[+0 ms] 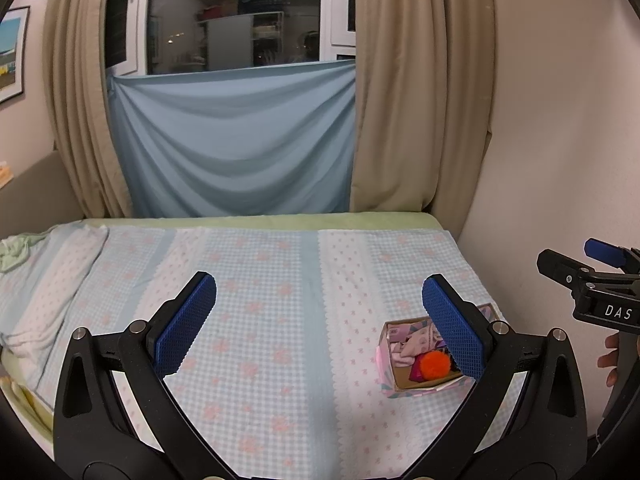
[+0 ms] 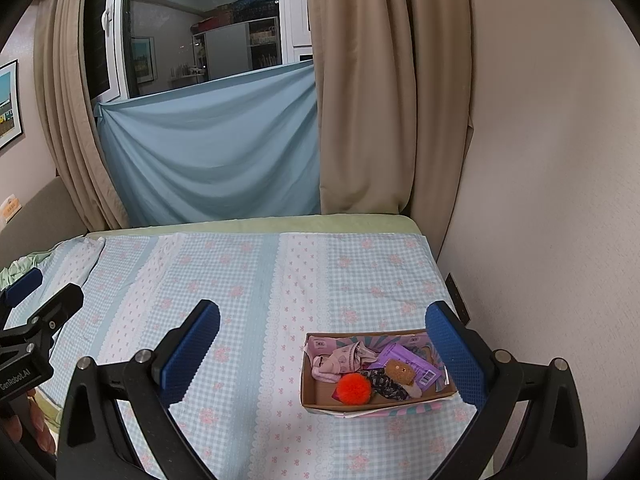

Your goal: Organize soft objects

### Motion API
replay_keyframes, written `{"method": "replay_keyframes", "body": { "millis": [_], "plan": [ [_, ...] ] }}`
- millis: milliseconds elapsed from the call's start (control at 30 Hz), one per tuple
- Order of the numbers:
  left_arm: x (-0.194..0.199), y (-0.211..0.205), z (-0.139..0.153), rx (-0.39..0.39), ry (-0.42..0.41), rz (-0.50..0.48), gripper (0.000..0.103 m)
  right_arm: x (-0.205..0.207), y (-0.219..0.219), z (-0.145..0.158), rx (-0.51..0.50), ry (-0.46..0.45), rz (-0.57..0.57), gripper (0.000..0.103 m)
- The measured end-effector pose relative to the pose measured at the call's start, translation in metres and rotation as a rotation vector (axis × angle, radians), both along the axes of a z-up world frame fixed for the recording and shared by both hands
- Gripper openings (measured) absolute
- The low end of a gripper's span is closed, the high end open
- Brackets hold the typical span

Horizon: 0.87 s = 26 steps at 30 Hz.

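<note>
Holding both grippers, left (image 1: 319, 322) and right (image 2: 322, 350), fingers apart and empty, you hover above the bed (image 2: 248, 280) near the filled box (image 2: 316, 394).

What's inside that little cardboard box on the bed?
The box holds an orange pom-pom, a small brown plush, a pink patterned cloth, a purple packet and a dark patterned piece. Anything beneath them is covered.

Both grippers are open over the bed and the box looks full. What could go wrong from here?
The cardboard box sits near the bed's right edge by the wall; a nudge from the right hand-held gripper might push it off. The orange pom-pom lies loose on top and could roll out. The soft bedspread may let the box tip.
</note>
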<state>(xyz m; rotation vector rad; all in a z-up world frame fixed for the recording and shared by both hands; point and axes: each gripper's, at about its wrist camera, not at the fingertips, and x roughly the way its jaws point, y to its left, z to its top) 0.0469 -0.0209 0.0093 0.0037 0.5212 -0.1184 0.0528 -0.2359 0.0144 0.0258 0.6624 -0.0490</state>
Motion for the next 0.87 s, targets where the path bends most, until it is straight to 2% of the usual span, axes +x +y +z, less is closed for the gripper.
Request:
{"method": "replay_keyframes", "body": {
  "millis": [400,667,867],
  "plan": [
    [-0.003,-0.001,-0.001,0.013,-0.004,0.013,0.103,0.000,0.000,0.000,0.000,0.001,0.002,0.102],
    [-0.014,-0.005,0.002,0.041,-0.059,0.031,0.103,0.003,0.004,0.000,-0.001,0.005,-0.005,0.102],
    [-0.003,-0.004,-0.009,0.027,-0.021,0.020,0.103,0.010,0.007,-0.009,0.005,0.050,-0.028,0.102]
  ]
}}
